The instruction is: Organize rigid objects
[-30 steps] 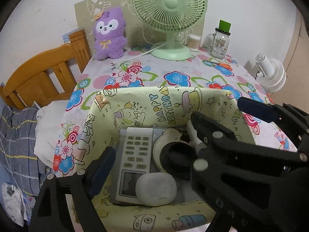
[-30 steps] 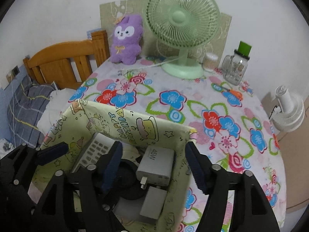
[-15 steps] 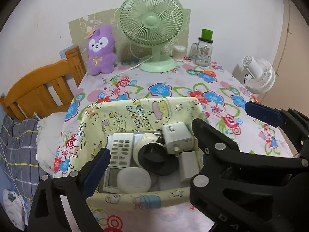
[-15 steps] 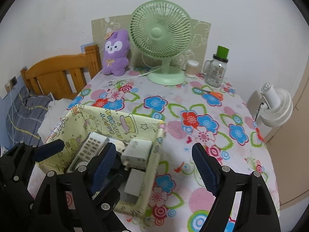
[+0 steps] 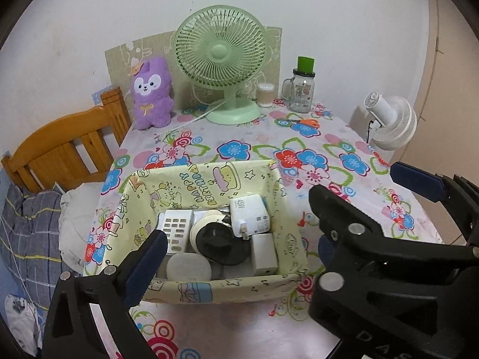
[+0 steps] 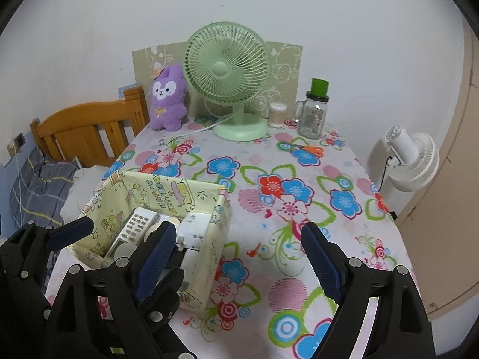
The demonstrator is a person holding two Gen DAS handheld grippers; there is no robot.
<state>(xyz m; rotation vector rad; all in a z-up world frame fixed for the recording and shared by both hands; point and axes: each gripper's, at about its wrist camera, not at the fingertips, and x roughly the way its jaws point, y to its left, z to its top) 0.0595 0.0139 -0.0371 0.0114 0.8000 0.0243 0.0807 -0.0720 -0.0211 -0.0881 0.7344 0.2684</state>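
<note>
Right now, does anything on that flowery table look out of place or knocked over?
Nothing is spilled or tipped. The one stray is the orange-handled scissors, lying loose on the tablecloth near the glass jar, while the remote and chargers sit in the fabric box.

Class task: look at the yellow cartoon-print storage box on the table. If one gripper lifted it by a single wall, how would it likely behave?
The storage box looks soft-sided: its walls bow and its rim wavers, so a single wall would probably fold or sag. It holds a remote, a charger and other hard items, so the load would likely slide and tip it. Gripping two opposite walls seems safer.
</note>
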